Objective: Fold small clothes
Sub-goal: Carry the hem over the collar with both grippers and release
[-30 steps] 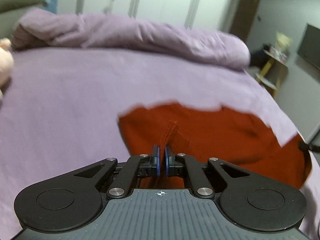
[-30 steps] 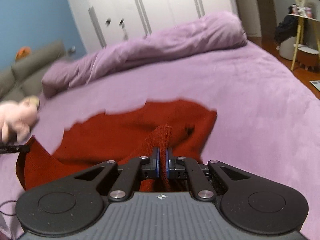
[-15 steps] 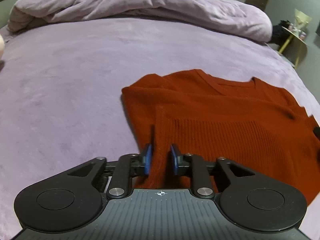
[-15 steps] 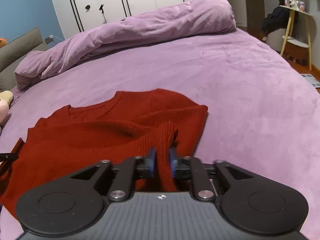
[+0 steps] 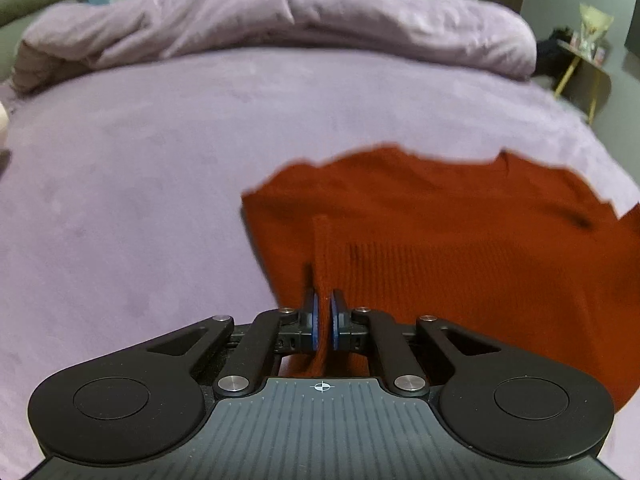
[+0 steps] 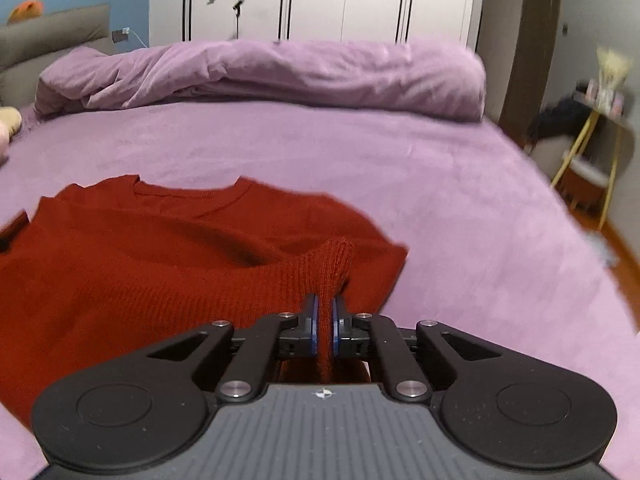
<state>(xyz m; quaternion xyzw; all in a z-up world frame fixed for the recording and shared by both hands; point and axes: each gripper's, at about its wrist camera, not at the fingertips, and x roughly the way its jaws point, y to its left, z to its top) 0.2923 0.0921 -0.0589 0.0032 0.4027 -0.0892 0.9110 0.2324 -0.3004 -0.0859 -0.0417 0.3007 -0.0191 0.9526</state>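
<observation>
A rust-red knitted sweater [image 5: 460, 240] lies on the purple bed, neckline toward the far side. My left gripper [image 5: 323, 300] is shut on a pinched ridge of the sweater near its left edge. In the right wrist view the same sweater [image 6: 140, 264] spreads to the left. My right gripper [image 6: 325, 304] is shut on a raised fold of the ribbed knit near the sweater's right edge. Both pinched folds stand up between the blue pads.
The purple bed sheet [image 5: 140, 200] stretches wide to the left and beyond. A rolled purple duvet [image 6: 280, 76] lies along the far side. A yellow-legged side table [image 6: 592, 152] stands off the bed at the right. White wardrobe doors are behind.
Half a second ago both grippers were open around the folds of the sweater; now both have closed on them. The views are blurred, so both hands are moving.
</observation>
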